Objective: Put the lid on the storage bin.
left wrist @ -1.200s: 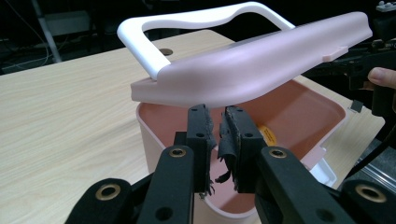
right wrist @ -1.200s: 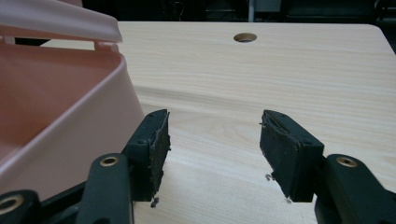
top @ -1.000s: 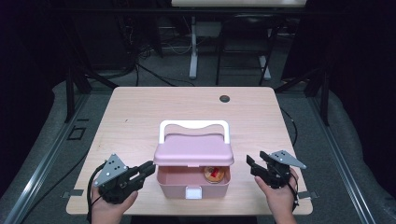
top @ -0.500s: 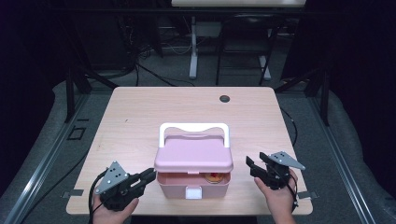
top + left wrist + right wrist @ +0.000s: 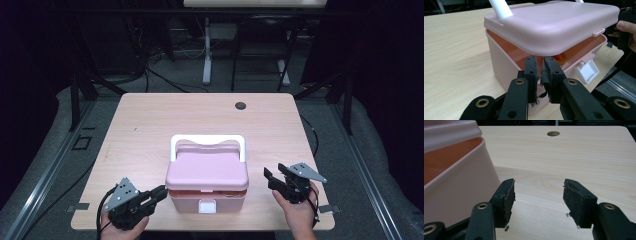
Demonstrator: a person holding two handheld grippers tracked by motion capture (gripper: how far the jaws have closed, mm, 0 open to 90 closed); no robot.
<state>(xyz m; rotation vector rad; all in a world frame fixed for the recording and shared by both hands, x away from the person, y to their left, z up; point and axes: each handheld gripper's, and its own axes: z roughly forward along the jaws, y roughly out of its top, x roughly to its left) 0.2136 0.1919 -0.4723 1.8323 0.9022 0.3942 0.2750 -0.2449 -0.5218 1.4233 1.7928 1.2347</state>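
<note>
- The pink plastic box with a white carrying handle [image 5: 207, 172] stands on the pale wooden table [image 5: 150, 125], near its front edge, between the two tools.
- The left tool [image 5: 159, 191] lies just beside the box's left front corner. Its jaws are nearly pressed together, with only a thin slit between the worn pads, and they pinch nothing.
- In the left gripper view the left tool's tips [image 5: 541, 67] point at the gap under the pink lid [image 5: 554, 25]. The lid sits tilted, lifted off the box rim on the side facing the tool.
- The right tool [image 5: 270, 177] hovers just right of the box, apart from its wall. Its jaws are spread and empty [image 5: 537, 195], with bare table between them.
- Beyond the right tool the table runs open to the far edge, where a round cable hole [image 5: 553, 133] sits.
- Behind the box, and left of the left tool, the table top is bare wood.
- The white latch flap [image 5: 587, 71] hangs open on the box's front wall, right of the left tool's tips.
- Something orange-brown [image 5: 561, 58] shows inside the box beyond the left tool; the lid hides most of it and I cannot tell what it is.
- In the right gripper view the box wall [image 5: 456, 177] is cut off at the frame's left edge.
</note>
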